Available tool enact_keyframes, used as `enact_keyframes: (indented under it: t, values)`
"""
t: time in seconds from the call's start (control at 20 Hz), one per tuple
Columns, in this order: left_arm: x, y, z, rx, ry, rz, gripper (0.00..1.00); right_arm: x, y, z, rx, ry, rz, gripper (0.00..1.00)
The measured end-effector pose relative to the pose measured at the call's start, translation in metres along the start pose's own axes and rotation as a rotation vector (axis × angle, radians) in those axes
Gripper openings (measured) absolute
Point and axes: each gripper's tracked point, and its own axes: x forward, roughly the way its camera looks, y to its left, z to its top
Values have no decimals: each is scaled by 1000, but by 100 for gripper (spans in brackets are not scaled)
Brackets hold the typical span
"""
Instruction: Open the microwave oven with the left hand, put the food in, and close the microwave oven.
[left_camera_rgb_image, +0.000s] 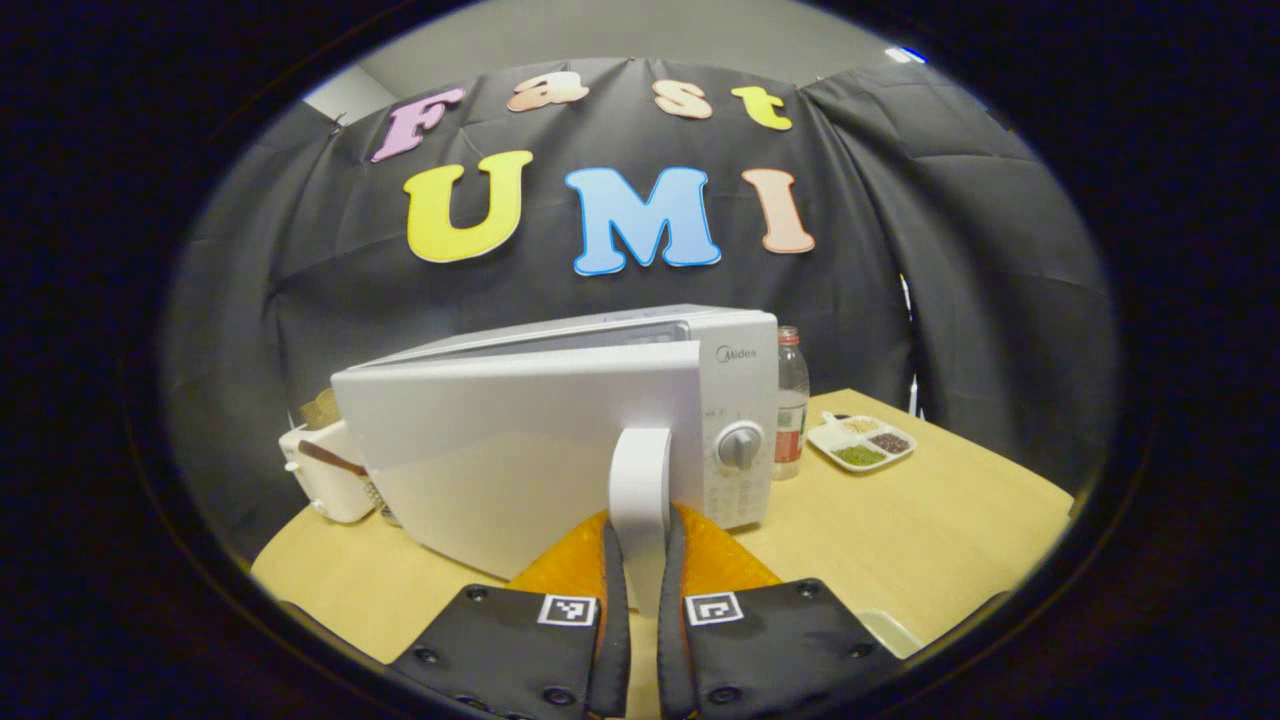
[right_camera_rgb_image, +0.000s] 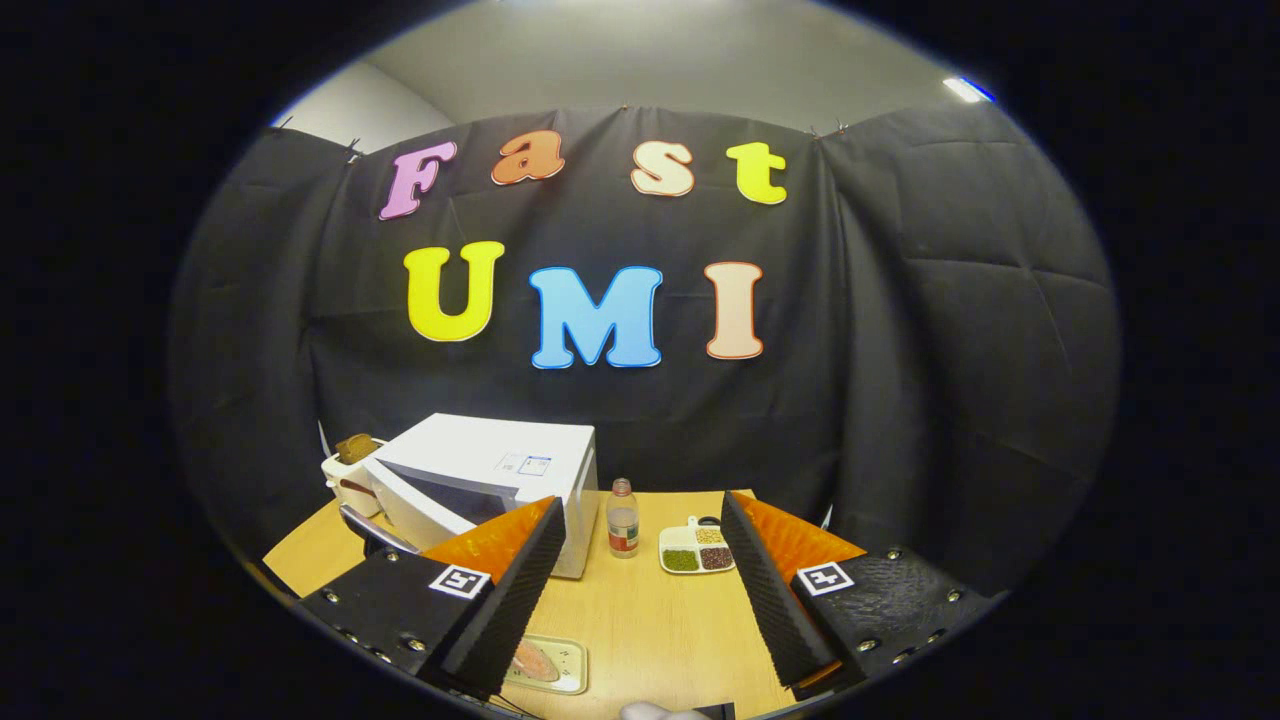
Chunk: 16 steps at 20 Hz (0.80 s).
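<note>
White plastic door handle (left_camera_rgb_image: 640, 480), upright on the boxy white microwave oven (left_camera_rgb_image: 560, 440), is clamped in the left tool (left_camera_rgb_image: 640, 590); the door stands slightly ajar. Right tool (right_camera_rgb_image: 640, 590) hangs wide apart, nearer than the oven, above the pale food tray (right_camera_rgb_image: 545, 665). Oven interior is hidden.

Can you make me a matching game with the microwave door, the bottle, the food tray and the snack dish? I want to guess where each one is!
Things:
1. microwave door
2. bottle
3. food tray
4. snack dish

Places or states:
A. near table edge, below the right hand-held gripper
B. standing right beside the microwave
C. swung partly open, handle pinched by the left hand-held gripper
D. past the bottle, holding three little heaps

Pairs: 1-C, 2-B, 3-A, 4-D
</note>
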Motion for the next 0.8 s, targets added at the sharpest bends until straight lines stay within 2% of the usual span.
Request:
enact_keyframes:
  t: [0.1, 0.25, 0.3, 0.35, 0.5, 0.75, 0.8]
  values:
    - [-21, 14, -3, 3, 13, 26, 19, -1, 16, 1, 11, 1, 55, 96]
    - [-52, 33, -9, 57, 4, 68, 27, -2, 33, -2, -8, -3, 109, 96]
    - [-59, 44, -9, 99, -9, 95, 34, -3, 40, -4, -14, -2, 123, 96]
    - [-67, 56, -10, 126, -12, 121, 51, -4, 43, -6, -17, 2, 132, 96]
    - [-82, 78, -16, 97, 1, 139, 100, -8, 63, -11, -15, 15, 176, 96]
    - [-114, 110, -27, 81, 17, 203, 94, -12, 93, -23, -7, 52, 243, 96]
    - [-123, 121, -31, 69, 27, 224, 97, -13, 102, -24, 3, 61, 264, 96]
